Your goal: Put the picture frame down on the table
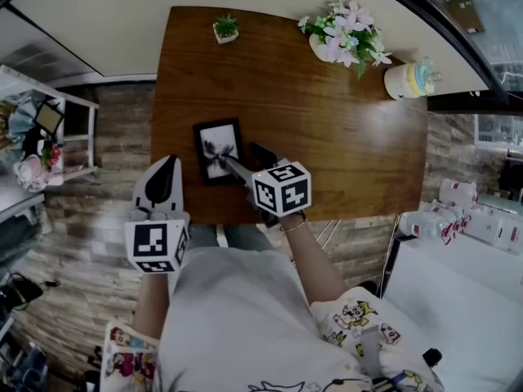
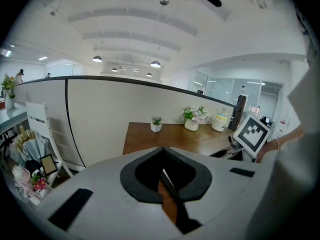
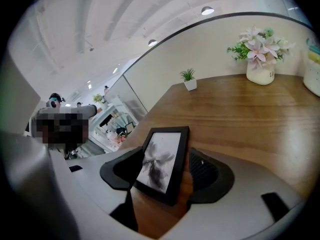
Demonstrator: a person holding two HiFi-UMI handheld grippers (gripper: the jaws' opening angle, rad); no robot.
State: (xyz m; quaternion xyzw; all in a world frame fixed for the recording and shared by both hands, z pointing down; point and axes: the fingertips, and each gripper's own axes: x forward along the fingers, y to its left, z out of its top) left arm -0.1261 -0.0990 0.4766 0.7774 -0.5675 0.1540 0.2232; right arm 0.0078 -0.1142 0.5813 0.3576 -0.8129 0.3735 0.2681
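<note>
A black picture frame (image 1: 218, 149) with a grey flower print is near the front left of the brown wooden table (image 1: 351, 153). My right gripper (image 1: 226, 163) reaches in from the front and is shut on the frame's lower part. In the right gripper view the picture frame (image 3: 162, 161) stands tilted between the two dark pads, with bare tabletop (image 3: 250, 119) beyond it. My left gripper (image 1: 168, 163) hangs just off the table's front left corner, shut and holding nothing. Its jaws (image 2: 164, 171) show only a thin slit with table wood behind it.
At the back of the table stand a small potted plant (image 1: 225, 28), a vase of pink and white flowers (image 1: 343, 39) and a pale yellow jar (image 1: 409, 78). A white shelf with clutter (image 1: 45, 133) is at the left. Bottles (image 1: 445, 219) lie at the right.
</note>
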